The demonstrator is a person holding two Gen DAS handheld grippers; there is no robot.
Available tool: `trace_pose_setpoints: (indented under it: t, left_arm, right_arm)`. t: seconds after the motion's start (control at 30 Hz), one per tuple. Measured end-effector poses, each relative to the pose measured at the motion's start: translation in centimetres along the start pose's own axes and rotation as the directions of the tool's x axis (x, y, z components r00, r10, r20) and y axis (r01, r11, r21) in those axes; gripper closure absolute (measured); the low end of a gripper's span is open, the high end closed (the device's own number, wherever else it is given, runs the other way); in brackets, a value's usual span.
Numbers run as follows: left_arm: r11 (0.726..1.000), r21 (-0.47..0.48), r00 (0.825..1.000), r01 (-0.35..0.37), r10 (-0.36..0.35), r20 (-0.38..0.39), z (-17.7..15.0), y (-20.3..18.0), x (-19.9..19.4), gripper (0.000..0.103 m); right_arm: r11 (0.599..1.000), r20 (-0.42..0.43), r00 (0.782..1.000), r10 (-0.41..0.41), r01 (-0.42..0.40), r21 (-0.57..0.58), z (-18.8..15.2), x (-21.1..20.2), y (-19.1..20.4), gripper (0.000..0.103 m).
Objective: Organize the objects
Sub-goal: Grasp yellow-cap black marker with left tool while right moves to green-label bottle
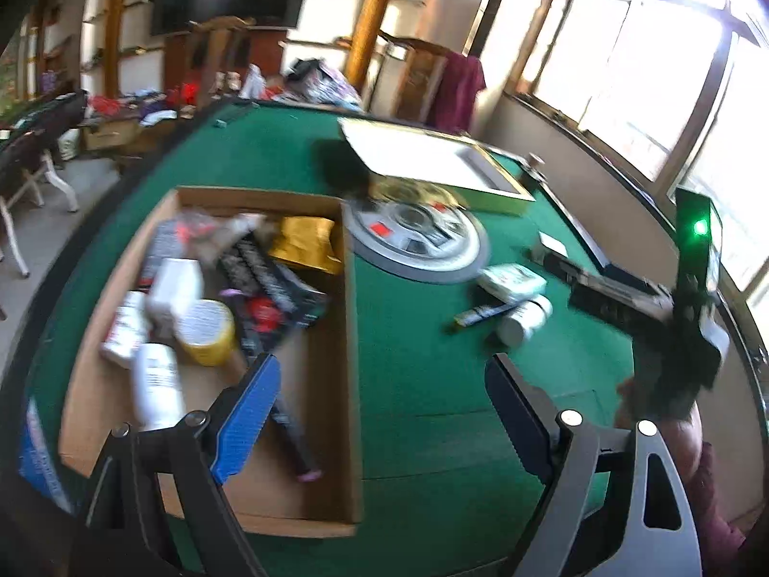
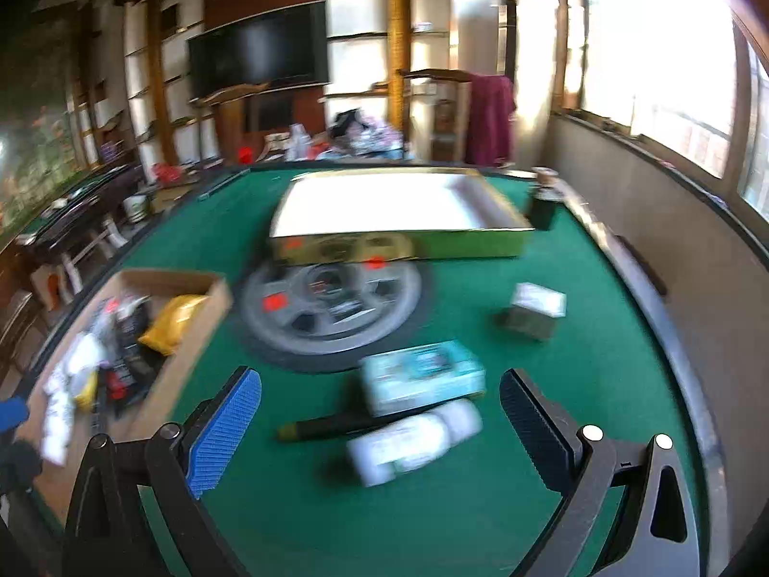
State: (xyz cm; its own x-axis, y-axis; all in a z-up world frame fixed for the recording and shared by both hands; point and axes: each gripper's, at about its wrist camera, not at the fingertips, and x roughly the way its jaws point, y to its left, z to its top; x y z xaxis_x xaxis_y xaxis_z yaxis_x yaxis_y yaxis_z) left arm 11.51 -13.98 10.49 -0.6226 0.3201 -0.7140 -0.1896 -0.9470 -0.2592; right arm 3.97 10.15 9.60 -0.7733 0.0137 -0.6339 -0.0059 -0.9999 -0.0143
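A cardboard box [image 1: 350,317] on the green table [image 1: 418,375] holds several bottles, packets and a yellow pouch [image 1: 305,244]; it also shows in the right wrist view [image 2: 192,332]. My left gripper [image 1: 382,413] is open and empty over the box's right wall. Loose on the felt lie a teal carton [image 2: 423,375], a white bottle [image 2: 413,442] and a dark tube [image 2: 331,425]. My right gripper [image 2: 379,428] is open and empty, with the bottle between its fingers' line. In the left wrist view the right gripper [image 1: 620,298] hovers by the carton [image 1: 512,281] and bottle [image 1: 524,319].
A round grey dial panel [image 2: 331,312] sits in the table's middle. A shallow gold-edged white tray [image 2: 399,211] lies behind it. A small box [image 2: 536,310] stands at the right, a dark jar [image 2: 543,202] near the far rail. Chairs and clutter stand beyond.
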Motion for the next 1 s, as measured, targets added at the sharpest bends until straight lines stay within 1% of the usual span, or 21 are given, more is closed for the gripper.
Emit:
trace_pose_setpoints:
  t: [0.07,0.13,0.23,0.33,0.4,0.5,0.6,0.63,0.67,0.7,0.73,0.83,0.9,0.97,1.0]
  left_arm:
    - [0.999,0.022,0.999,0.029,-0.029,-0.028,0.1,-1.3,1.0,0.017]
    - [0.999,0.037,0.998,0.036,-0.034,-0.044,0.3,-2.5,1.9,0.017]
    - [0.997,0.071,0.997,0.039,-0.035,-0.062,0.3,-4.4,3.2,0.017]
    - [0.993,0.116,0.997,0.026,-0.016,-0.081,0.7,-6.0,4.9,0.017]
    - [0.987,0.160,0.997,0.016,-0.004,-0.076,1.1,-7.2,6.0,0.017]
    - [0.971,0.236,0.998,0.028,-0.013,-0.065,1.7,-8.7,7.8,0.017]
    - [0.933,0.361,0.999,0.017,0.001,-0.050,2.0,-10.1,10.0,0.017]
    - [0.911,0.411,0.999,-0.004,0.023,-0.040,2.0,-10.6,10.6,0.017]
    - [0.879,0.474,0.998,-0.043,0.062,-0.025,1.9,-11.1,11.5,0.017]
    - [0.862,0.504,0.997,-0.054,0.078,-0.027,2.0,-11.3,12.0,0.017]
    - [0.849,0.526,0.996,-0.048,0.081,-0.039,2.0,-11.4,12.5,0.017]
    - [0.824,0.565,0.994,-0.027,0.083,-0.075,1.9,-11.4,14.0,0.018]
    - [0.818,0.576,0.991,-0.006,0.081,-0.105,1.8,-11.4,15.0,0.023]
    - [0.811,0.584,0.988,0.010,0.083,-0.131,1.7,-11.6,16.0,0.033]
    - [0.807,0.590,0.986,0.016,0.085,-0.143,1.7,-11.7,16.6,0.036]
  right_arm:
    - [0.999,0.009,0.999,-0.038,0.038,0.039,0.3,0.5,-2.7,0.001]
    - [0.993,0.016,0.997,-0.070,0.068,0.093,0.5,1.0,-5.6,0.001]
    - [0.985,0.022,0.996,-0.086,0.082,0.152,0.6,1.7,-8.7,0.001]
    - [0.972,0.012,0.997,-0.080,0.076,0.220,0.1,2.4,-11.2,0.001]
    - [0.962,-0.003,0.998,-0.056,0.055,0.267,-0.4,3.0,-12.5,0.001]
    - [0.947,-0.037,0.999,-0.020,0.030,0.319,-0.7,3.6,-13.8,0.001]
    - [0.938,-0.020,1.000,-0.020,0.026,0.347,-0.8,3.3,-14.5,0.001]
    - [0.937,-0.016,0.999,-0.027,0.031,0.349,-0.9,3.1,-14.6,0.001]
    - [0.936,-0.013,0.999,-0.033,0.035,0.350,-0.9,3.0,-14.6,0.001]
    - [0.935,-0.012,0.999,-0.035,0.036,0.352,-0.9,3.0,-14.6,0.001]
    - [0.935,-0.012,0.999,-0.036,0.038,0.354,-0.9,3.0,-14.6,0.001]
    - [0.932,-0.025,0.999,-0.034,0.041,0.361,-1.0,3.3,-14.7,0.001]
    - [0.928,-0.032,0.999,-0.020,0.030,0.371,-1.0,3.5,-14.9,0.001]
    - [0.925,-0.036,0.999,-0.012,0.024,0.379,-1.1,3.6,-15.0,0.001]
    - [0.925,-0.036,0.999,-0.010,0.023,0.380,-1.1,3.6,-15.0,0.001]
